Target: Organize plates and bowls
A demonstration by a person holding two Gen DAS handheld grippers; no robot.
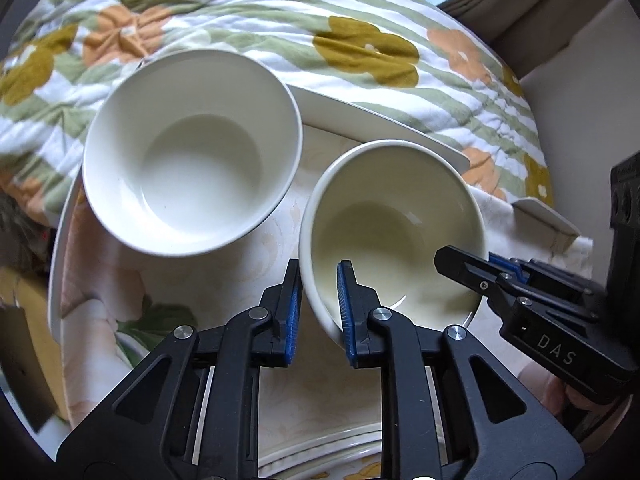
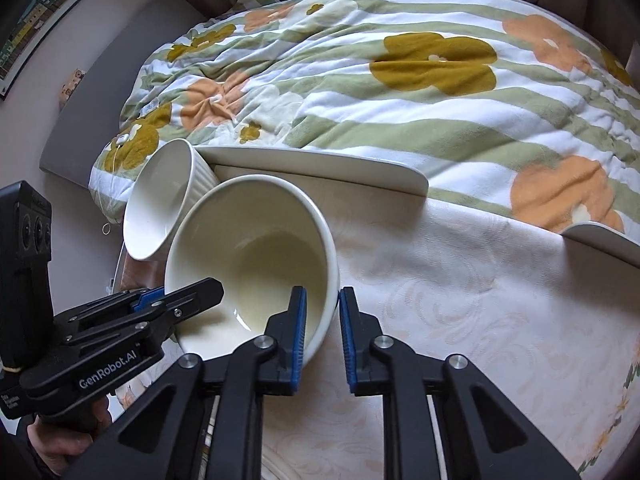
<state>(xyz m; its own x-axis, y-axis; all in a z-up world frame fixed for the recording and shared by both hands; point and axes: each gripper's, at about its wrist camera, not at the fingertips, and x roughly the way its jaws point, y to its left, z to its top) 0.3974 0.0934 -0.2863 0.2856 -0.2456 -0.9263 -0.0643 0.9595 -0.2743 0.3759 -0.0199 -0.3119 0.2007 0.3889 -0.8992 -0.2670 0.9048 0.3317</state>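
Both grippers clamp opposite sides of one cream bowl's rim on the bed.

The left gripper (image 1: 318, 304) is clenched on the near-left wall of the cream bowl (image 1: 394, 224), one blue pad inside and one outside; the right gripper (image 2: 323, 330) grips the opposite side of the same bowl the same way, and each claw shows in the other's view. The bowl sits tilted on a pale patterned cloth (image 2: 460, 300) spread over the bed. Just beside it, toward the bed's far-left part, a ribbed white bowl (image 1: 192, 152) leans against a flat white plate (image 2: 320, 162); whether the two bowls touch is hard to tell. Another white plate (image 2: 600, 240) lies near the right edge, against the flowered quilt (image 2: 400, 80).
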